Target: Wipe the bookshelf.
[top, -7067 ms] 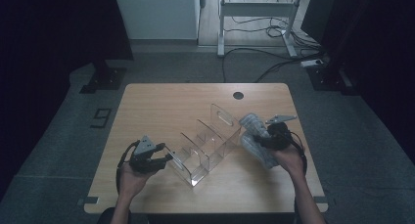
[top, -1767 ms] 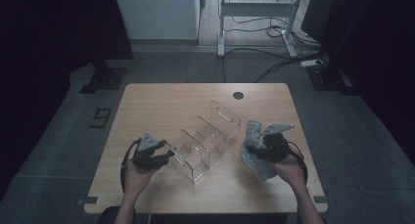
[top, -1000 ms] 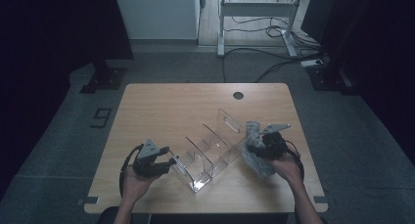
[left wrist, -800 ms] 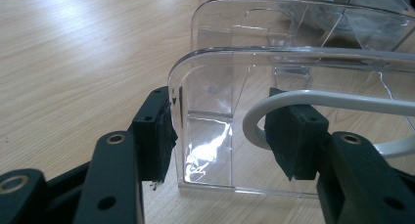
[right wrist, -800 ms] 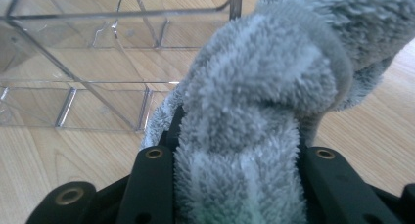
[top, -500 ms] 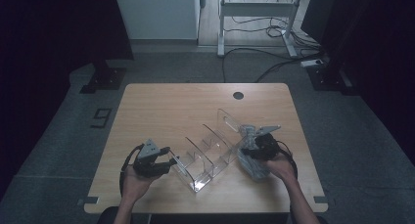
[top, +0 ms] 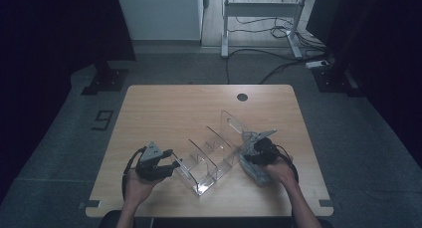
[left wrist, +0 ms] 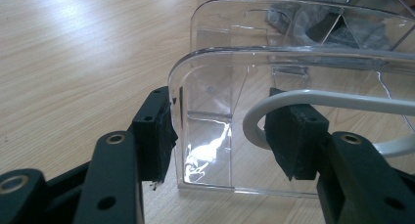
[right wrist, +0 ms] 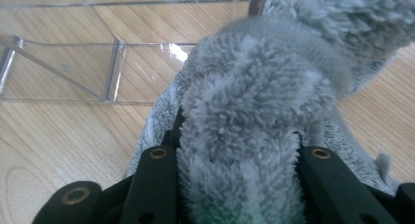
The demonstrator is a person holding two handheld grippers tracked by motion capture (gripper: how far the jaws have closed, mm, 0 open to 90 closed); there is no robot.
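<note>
A clear rack [top: 211, 156] with upright dividers lies on the wooden table [top: 169, 113], set at a slant in the near half, its near end by the left hand and its far end by the right. In the left gripper view the rack [left wrist: 293, 87] shows a rounded end plate standing upright, with a second plate behind it and bare wood seen through both. The left gripper [top: 169, 167] sits at the rack's near-left end in the high view; up close, the left gripper [left wrist: 220, 136] has its jaws parted wide, one pad just beside the outer face of the end plate and the other on the far side of that plate — the plate stands in the gap, and I cannot tell whether either pad truly touches it. A white cable [left wrist: 337, 104] loops in front of the right-hand pad. At the rack's far-right end lies a grey cloth [top: 254, 166], fluffy, partly on the table and bunched against the rack. The right gripper [top: 254, 156] holds it: in the right gripper view the cloth [right wrist: 254, 97] is pinched between the two black jaws, which are closed in on a thick fold, and it swells up over them, the rest trailing on the wood beside the rack's [right wrist: 98, 72] clear base. A dark round hole [top: 242, 97] marks the table's far edge.
</note>
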